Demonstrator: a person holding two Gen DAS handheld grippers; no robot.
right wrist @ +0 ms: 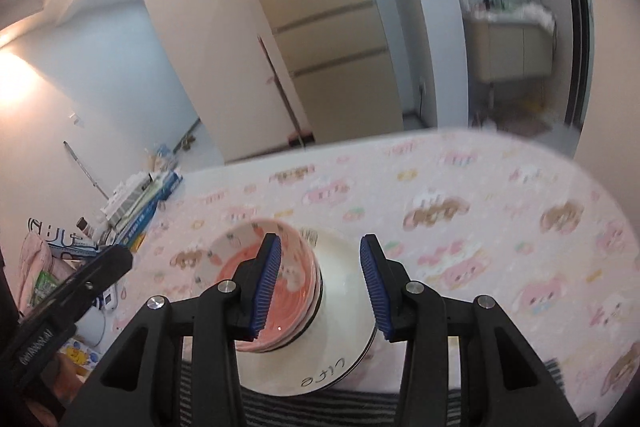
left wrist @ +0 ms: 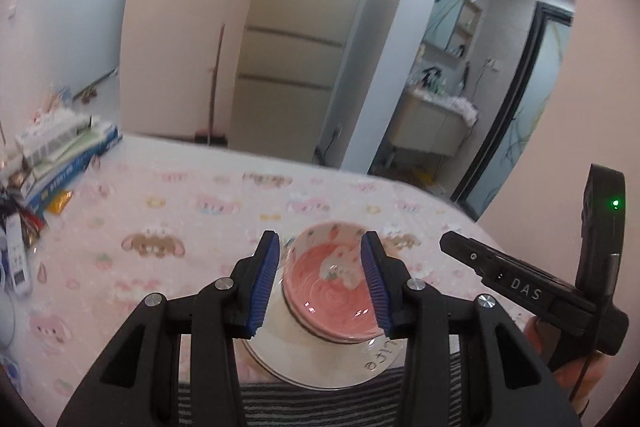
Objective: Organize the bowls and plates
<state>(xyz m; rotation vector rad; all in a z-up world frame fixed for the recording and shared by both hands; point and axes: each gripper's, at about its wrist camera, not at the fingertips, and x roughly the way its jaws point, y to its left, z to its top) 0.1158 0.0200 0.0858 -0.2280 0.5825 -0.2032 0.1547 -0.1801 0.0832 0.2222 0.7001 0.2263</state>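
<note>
A stack of pink bowls [left wrist: 328,291] with a rabbit print sits on a stack of white plates [left wrist: 320,363] near the table's front edge. My left gripper [left wrist: 320,241] hovers above it, open; the bowls show through the gap, and the blue pads touch nothing. A black finger [left wrist: 500,267] of my right gripper reaches in from the right. In the right wrist view, the right gripper [right wrist: 320,241] is also open above the white plates [right wrist: 344,307], with the pink bowls [right wrist: 240,251] to its left. A finger [right wrist: 100,267] of my left gripper shows at the left.
The table wears a pink cartoon-print cloth [left wrist: 180,207]. Boxes [left wrist: 68,151] and a remote [left wrist: 18,259] crowd its left end. A striped cloth [left wrist: 320,403] lies at the near edge, under the plates. A fridge [left wrist: 304,47] stands beyond the table.
</note>
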